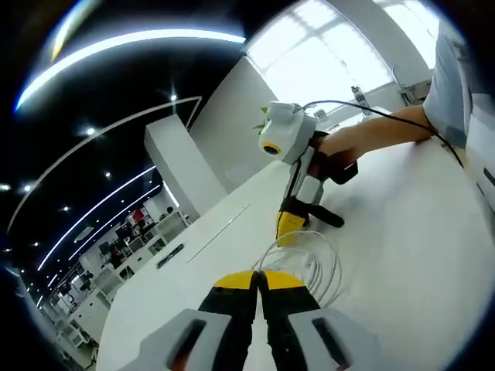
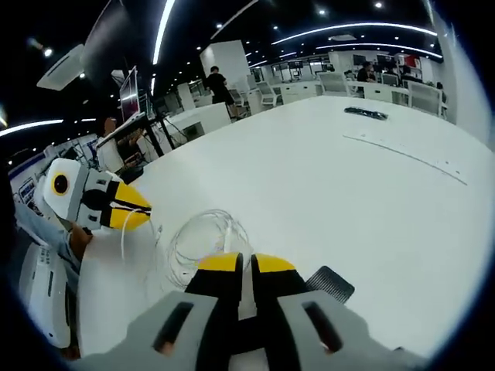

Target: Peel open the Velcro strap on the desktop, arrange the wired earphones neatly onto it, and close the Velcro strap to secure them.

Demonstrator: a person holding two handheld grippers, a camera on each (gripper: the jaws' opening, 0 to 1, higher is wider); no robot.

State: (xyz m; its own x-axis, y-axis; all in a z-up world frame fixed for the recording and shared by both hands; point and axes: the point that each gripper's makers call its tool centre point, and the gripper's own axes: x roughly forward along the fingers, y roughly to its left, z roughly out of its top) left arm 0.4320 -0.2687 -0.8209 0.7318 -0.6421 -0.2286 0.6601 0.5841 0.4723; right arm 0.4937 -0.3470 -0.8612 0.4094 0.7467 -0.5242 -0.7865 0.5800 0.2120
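The white earphone wire (image 1: 313,259) lies in a loose coil on the white desk (image 1: 402,232). My left gripper (image 1: 259,280) is shut, and a strand of the wire runs out from its yellow tips. My right gripper (image 1: 289,226) comes in from the right with a hand behind it, its tip down on the coil's far edge. In the right gripper view the right gripper (image 2: 246,267) is shut, with strands of the coil (image 2: 203,236) leading into its tips. The black Velcro strap (image 2: 331,284) lies flat just right of those jaws. The left gripper (image 2: 128,209) is at the left, tips together.
A small black object (image 2: 365,114) lies far across the desk, near a thin groove line (image 2: 406,157). A person's sleeve (image 1: 456,77) is at the desk's right side. Other desks, chairs and people fill the office beyond.
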